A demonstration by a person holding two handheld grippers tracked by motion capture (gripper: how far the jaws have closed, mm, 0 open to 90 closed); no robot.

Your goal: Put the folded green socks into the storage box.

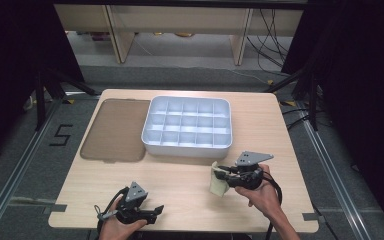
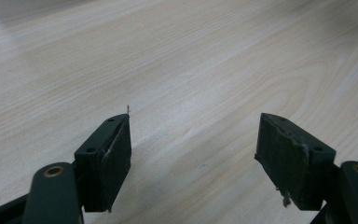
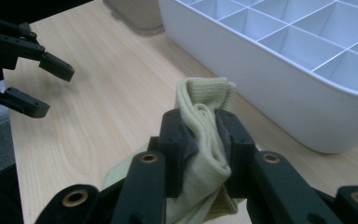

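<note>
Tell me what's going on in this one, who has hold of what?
A person at a wooden table works a gripper in each hand. The right gripper is shut on a folded pale yellow cloth, holding it just in front of a white divided tray whose compartments look empty. The left gripper is open over bare wood near the table's front edge, holding nothing. A brownish translucent lid lies flat to the left of the tray.

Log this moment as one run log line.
right gripper: shut on folded pale yellow cloth | left gripper: open | white plastic divided tray: empty
</note>
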